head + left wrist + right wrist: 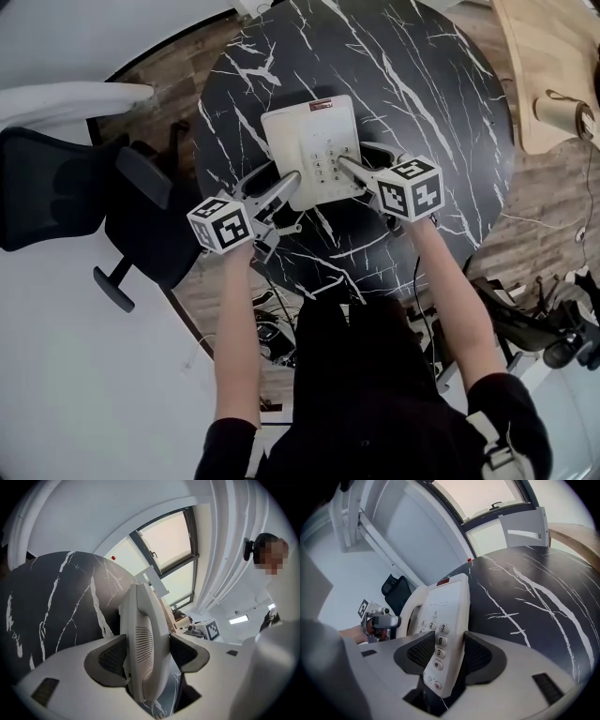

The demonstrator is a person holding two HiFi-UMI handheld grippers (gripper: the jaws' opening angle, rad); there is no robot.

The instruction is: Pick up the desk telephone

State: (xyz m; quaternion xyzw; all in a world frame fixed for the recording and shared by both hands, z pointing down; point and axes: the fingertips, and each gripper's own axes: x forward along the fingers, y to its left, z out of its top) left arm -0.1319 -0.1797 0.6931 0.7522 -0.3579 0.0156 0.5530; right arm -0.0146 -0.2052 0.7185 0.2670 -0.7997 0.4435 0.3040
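Note:
The white desk telephone (309, 141) lies on a round black marble table (422, 94). My left gripper (284, 178) is at its near left corner and my right gripper (349, 162) at its near right corner. In the left gripper view the handset (143, 634) stands between the wide jaws of the left gripper (147, 653); the pads sit close to its sides without clearly pressing. In the right gripper view the keypad edge of the telephone (445, 606) fills the right gripper (449, 653), with a pad against each face.
A black office chair (56, 187) stands left of the table. Pale wooden furniture (544, 66) sits at the upper right, and dark gear (562, 337) lies on the floor at the right. A white chair back (525, 527) shows beyond the table's far edge.

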